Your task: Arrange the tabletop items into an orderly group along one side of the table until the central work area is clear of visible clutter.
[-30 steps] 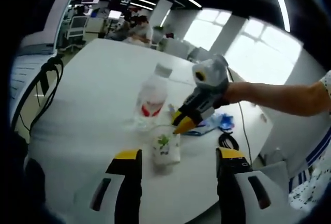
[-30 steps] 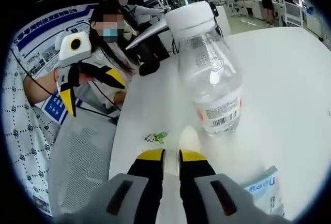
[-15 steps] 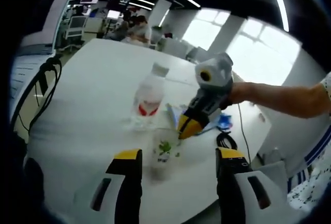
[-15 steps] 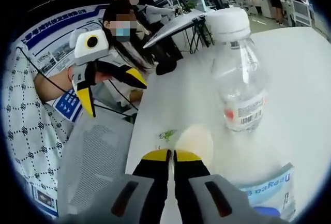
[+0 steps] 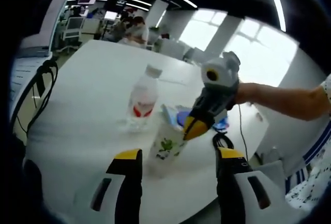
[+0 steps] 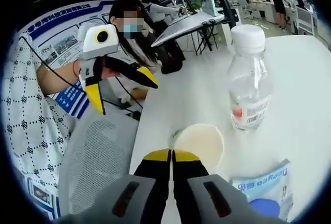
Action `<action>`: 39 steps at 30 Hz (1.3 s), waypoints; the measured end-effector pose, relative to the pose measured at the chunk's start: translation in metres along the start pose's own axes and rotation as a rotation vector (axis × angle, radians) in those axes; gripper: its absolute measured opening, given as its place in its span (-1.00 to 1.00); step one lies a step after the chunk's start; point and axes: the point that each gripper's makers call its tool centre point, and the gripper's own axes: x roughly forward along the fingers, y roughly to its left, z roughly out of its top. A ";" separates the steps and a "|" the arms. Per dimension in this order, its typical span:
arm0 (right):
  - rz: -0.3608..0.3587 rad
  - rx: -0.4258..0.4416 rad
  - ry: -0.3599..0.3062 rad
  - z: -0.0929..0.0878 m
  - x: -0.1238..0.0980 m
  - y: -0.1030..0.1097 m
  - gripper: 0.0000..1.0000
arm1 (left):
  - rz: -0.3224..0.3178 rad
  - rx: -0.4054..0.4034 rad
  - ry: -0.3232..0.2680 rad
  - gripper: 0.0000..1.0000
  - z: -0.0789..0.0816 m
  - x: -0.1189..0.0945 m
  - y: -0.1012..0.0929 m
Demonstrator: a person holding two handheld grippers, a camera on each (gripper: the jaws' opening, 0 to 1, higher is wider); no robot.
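Bright windows and ceiling strip lights sit behind a big white table [image 5: 88, 89], with desks, screens and people farther back in the left gripper view. Near the table's edge stands a clear bottle [image 5: 141, 95] with a white cap and a red-marked label, upright. Just beside it is a paper cup [image 5: 166, 149] printed with a green leaf, tilted, its rim pinched by my right claw [image 5: 193, 127], which reaches in from the right of that view on my bare forearm [image 5: 284, 97], stretched out over the table, the claw angled down toward the cup. In the right gripper view the same claw's [image 6: 171, 157] yellow tips are clenched on the near rim of the cup [image 6: 199, 142], and I look down into its pale inside; the bottle [image 6: 249, 87] stands upright a little beyond it, apart from it. A white and blue packet [image 6: 265, 188] lies flat on the table [image 6: 305, 79], near the cup; in the left gripper view it [image 5: 182, 117] lies behind the cup. My left claw [image 5: 178, 155] is released, its two yellow-tipped jaws spread wide with nothing between them, hovering short of the cup. The right gripper view shows that left claw [image 6: 123, 90] held up in the air off the table's edge, jaws splayed, gripped in my hand [image 6: 87, 71], with my patterned sleeve [image 6: 23, 131] below it. A black cable [image 5: 223, 141] loops at the table's far edge.
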 end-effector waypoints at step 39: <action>-0.374 -0.194 -0.004 0.030 -0.080 -0.038 -1.00 | -0.056 0.020 -0.012 0.06 0.006 0.009 -0.022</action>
